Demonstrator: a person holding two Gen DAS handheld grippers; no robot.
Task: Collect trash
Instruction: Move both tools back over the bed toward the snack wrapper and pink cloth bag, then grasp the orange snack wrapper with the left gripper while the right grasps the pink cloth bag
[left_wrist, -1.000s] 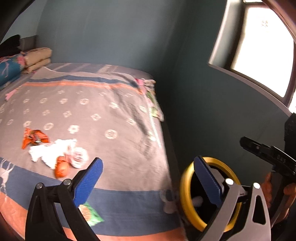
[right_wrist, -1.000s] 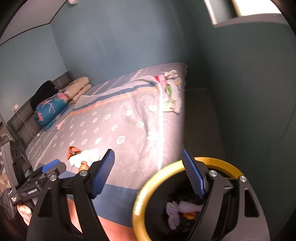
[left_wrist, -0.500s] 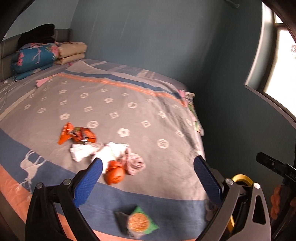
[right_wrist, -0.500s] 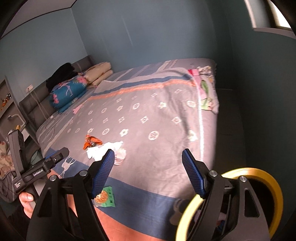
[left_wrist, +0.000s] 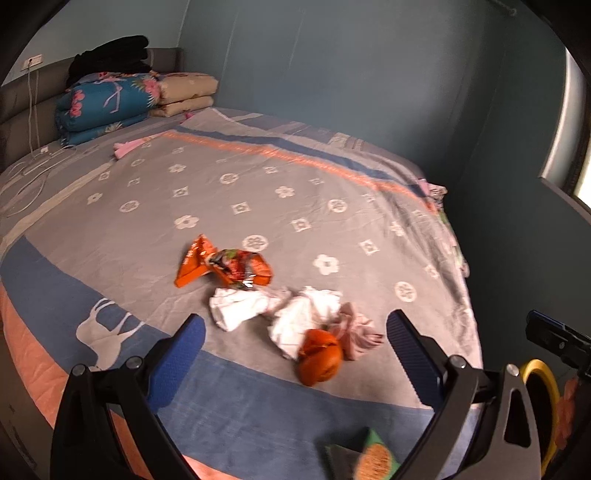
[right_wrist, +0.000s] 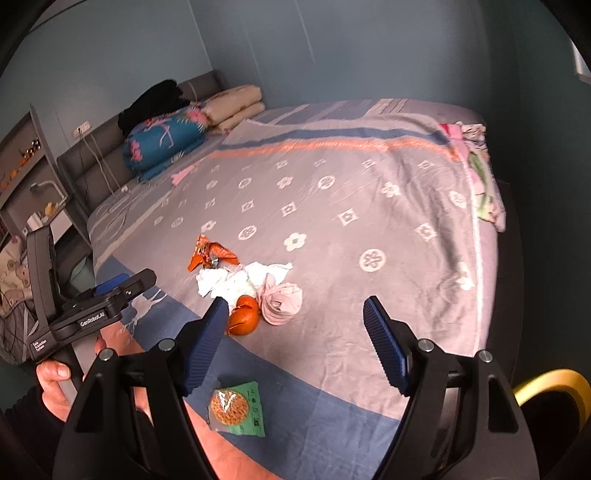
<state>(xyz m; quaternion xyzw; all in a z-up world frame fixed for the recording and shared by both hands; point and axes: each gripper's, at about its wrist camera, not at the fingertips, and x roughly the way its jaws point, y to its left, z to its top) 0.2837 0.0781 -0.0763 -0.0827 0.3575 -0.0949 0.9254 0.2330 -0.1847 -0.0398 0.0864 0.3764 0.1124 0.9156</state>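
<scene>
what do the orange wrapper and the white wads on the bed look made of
Orange wrapper: likely thin plastic film with a foil lining; it is glossy, sharply creased, and shows silvery patches. White wads: probably tissue paper, matte and softly crumpled with ragged edges, though thin cloth cannot be ruled out.

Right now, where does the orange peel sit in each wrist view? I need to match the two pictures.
Left wrist: the orange peel lies low, just right of centre, between the open fingers, against the crumpled white tissues.
Right wrist: the orange peel is left of centre, just right of the left fingertip.
Shared landmark: the pink cloth ball lies right beside the peel in both views.
</scene>
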